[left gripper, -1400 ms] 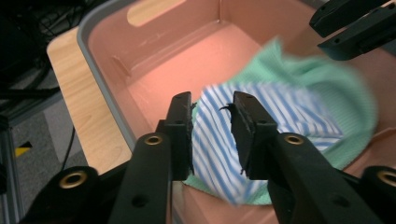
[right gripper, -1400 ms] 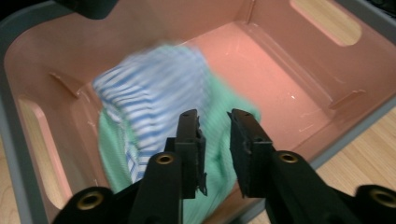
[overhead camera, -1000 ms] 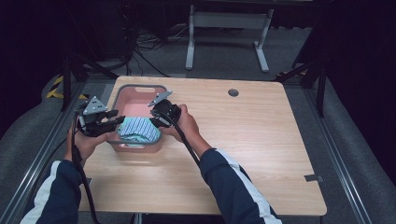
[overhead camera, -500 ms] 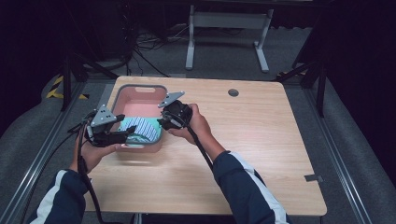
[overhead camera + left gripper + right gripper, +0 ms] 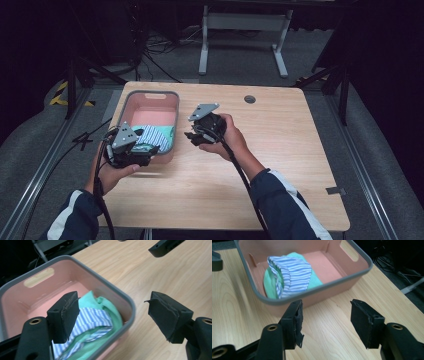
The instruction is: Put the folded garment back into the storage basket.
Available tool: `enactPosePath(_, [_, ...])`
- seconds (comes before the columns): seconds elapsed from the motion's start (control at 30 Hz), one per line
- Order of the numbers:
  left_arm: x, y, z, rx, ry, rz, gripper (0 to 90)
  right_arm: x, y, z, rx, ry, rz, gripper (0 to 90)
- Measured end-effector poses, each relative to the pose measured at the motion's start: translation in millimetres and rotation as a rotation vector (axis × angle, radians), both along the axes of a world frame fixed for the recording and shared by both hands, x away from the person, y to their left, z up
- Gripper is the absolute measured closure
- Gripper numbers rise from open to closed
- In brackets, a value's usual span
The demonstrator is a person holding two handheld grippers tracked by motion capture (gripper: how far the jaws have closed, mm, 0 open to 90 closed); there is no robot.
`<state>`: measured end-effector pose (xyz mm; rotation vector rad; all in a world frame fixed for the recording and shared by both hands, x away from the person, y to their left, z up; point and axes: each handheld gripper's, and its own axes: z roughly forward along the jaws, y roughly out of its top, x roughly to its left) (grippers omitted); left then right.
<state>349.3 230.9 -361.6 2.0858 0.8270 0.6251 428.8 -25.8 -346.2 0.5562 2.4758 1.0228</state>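
Where fingers [image 5: 67, 315] part: striped cloth [image 5: 92, 320] folds.

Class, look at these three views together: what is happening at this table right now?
A person at a wooden table holds a two-jaw gripper in each hand. A folded green and blue-striped cloth lies in the near end of a pink bin with a grey rim. The jaws of both grippers have just been opening, with nothing between them. The left gripper is by the bin's near corner, and the right gripper hangs over bare table beside the bin.
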Motion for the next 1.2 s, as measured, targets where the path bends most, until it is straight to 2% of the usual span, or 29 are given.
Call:
enactPosePath(0.07, [-3.9, -6.2, -0.9, 0.026, -0.002, -0.02, 24.8, -3.0, -8.8, -0.6, -0.012, -0.002, 0.001, 40.6])
enactPosePath(0.13, [-6.9, -11.3, -3.0, 0.015, 0.006, -0.028, 24.6, -6.2, -19.2, -1.6, -0.022, -0.008, -0.015, 39.5])
enactPosePath(0.2, [-9.2, -16.7, -4.8, 0.044, 0.003, -0.047, 24.1, -8.1, -27.8, -1.9, -0.017, -0.009, -0.021, 38.8])
enactPosePath(0.27, [-11.4, -21.4, -6.7, 0.043, 0.003, -0.058, 23.9, -10.4, -38.2, -2.4, -0.025, -0.018, -0.045, 36.7])
enactPosePath(0.4, [-15.7, -32.5, -12.6, 0.073, 0.004, -0.098, 23.4, -16.7, -58.0, -4.1, -0.033, -0.024, -0.065, 35.5])
enactPosePath(0.5, [-18.1, -41.3, -17.3, 0.07, 0.022, -0.124, 23.2, -20.8, -71.1, -5.7, -0.033, -0.026, -0.074, 34.5])
enactPosePath(0.53, [-18.8, -44.2, -18.8, 0.084, 0.024, -0.13, 23.2, -22.7, -76.8, -6.6, -0.036, -0.028, -0.082, 34.2])
enactPosePath(0.57, [-19.6, -47.0, -20.0, 0.098, 0.023, -0.141, 23.2, -24.2, -81.1, -7.4, -0.036, -0.026, -0.089, 33.7])
enactPosePath(0.7, [-23.9, -58.5, -25.3, 0.096, 0.02, -0.177, 22.7, -30.3, -96.3, -11.4, -0.045, -0.034, -0.108, 32.3])
enactPosePath(0.8, [-26.3, -66.2, -27.9, 0.116, 0.013, -0.208, 20.8, -35.8, -110.4, -17.0, -0.037, -0.037, -0.118, 29.2])
enactPosePath(1.0, [-29.6, -77.8, -33.1, 0.136, 0.018, -0.253, 17.9, -45.2, -130.8, -28.8, -0.066, -0.031, -0.148, 26.9])
enactPosePath(1.07, [-31.0, -82.2, -37.0, 0.156, 0.025, -0.267, 17.7, -48.1, -137.7, -33.0, -0.066, -0.027, -0.154, 26.4])
enactPosePath(1.13, [-31.5, -85.8, -41.3, 0.166, 0.027, -0.275, 17.7, -52.6, -150.5, -40.7, -0.065, 0.004, -0.172, 28.4])
enactPosePath(1.2, [-31.5, -88.4, -45.0, 0.182, 0.033, -0.281, 17.8, -54.2, -154.5, -43.3, -0.057, 0.012, -0.178, 28.5])
